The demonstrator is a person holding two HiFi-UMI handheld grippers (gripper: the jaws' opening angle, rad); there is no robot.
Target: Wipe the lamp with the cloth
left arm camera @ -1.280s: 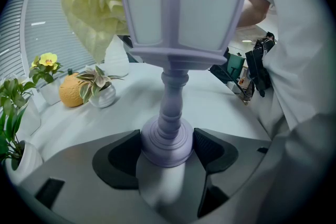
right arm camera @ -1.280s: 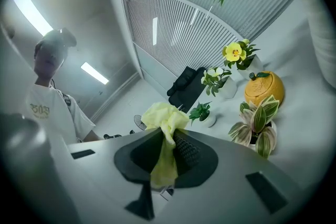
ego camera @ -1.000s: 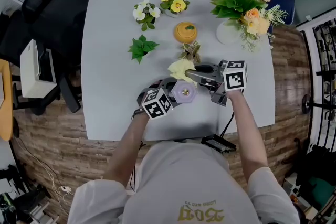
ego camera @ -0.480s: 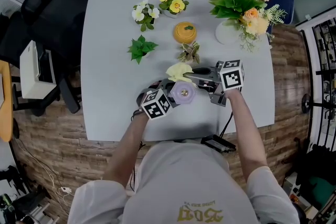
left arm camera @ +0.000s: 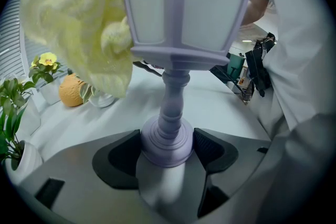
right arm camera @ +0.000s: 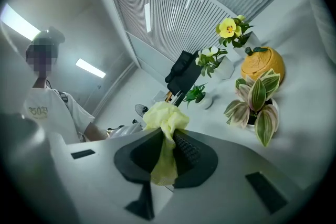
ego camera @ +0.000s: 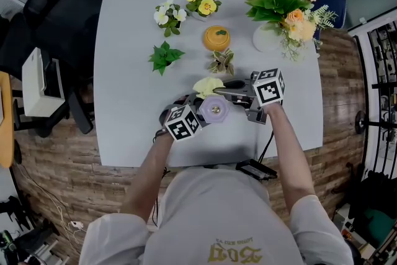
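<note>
The lilac lantern-shaped lamp (left arm camera: pixel 184 8), standing near-centre on the grey table (ego camera: pixel 124 71), is clamped at its base by the left gripper (left arm camera: pixel 167 150). The crumpled yellow cloth (right arm camera: pixel 164 118), pinched in the right gripper (right arm camera: pixel 168 152), has been drawn leftward against the shade; wiping appears under way.

The lamp (left arm camera: pixel 178 34) looks like smooth plastic, pale purple, with a soft shine on its stem and foot. Its window panes are dull and milky. The cloth (left arm camera: pixel 84 23) is yellow, soft and fluffy, rough like a towel. The left gripper (left arm camera: pixel 168 150) has a smooth grey plastic body, and its jaws have dull black pads. On the right gripper (right arm camera: pixel 167 153), one black pad is ribbed. The bench (ego camera: pixel 130 40) is pale grey, smooth and matt. The floor (ego camera: pixel 347 71) looks like brown wood planks. The orange pot (right arm camera: pixel 262 64) has a bumpy skin.
</note>
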